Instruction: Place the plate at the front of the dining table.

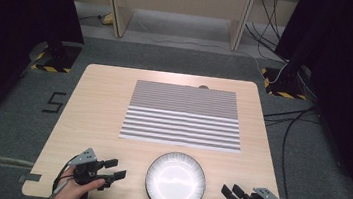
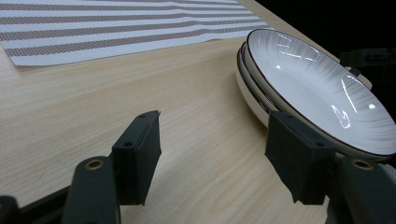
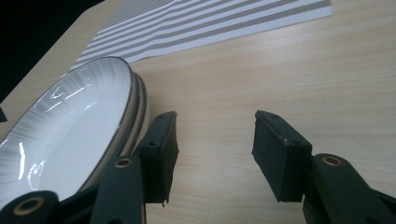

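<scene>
A stack of white plates with dark rims (image 1: 175,182) sits at the table's near edge, centred between both hands. In the left gripper view the plates (image 2: 322,88) lie to the right of the open jaws; in the right gripper view the plates (image 3: 65,126) lie to the left, close to the left jaw. A grey-and-white striped placemat (image 1: 183,115) lies flat in the middle of the table. My left gripper (image 1: 117,169) rests low at the near left, open and holding nothing. My right gripper (image 1: 230,191) rests at the near right, open and holding nothing.
The light wooden table (image 1: 98,105) has bare wood on both sides of the placemat. Cables (image 1: 287,122) trail over the grey floor to the right. Dark stands with yellow-black striped bases (image 1: 52,60) flank the far corners.
</scene>
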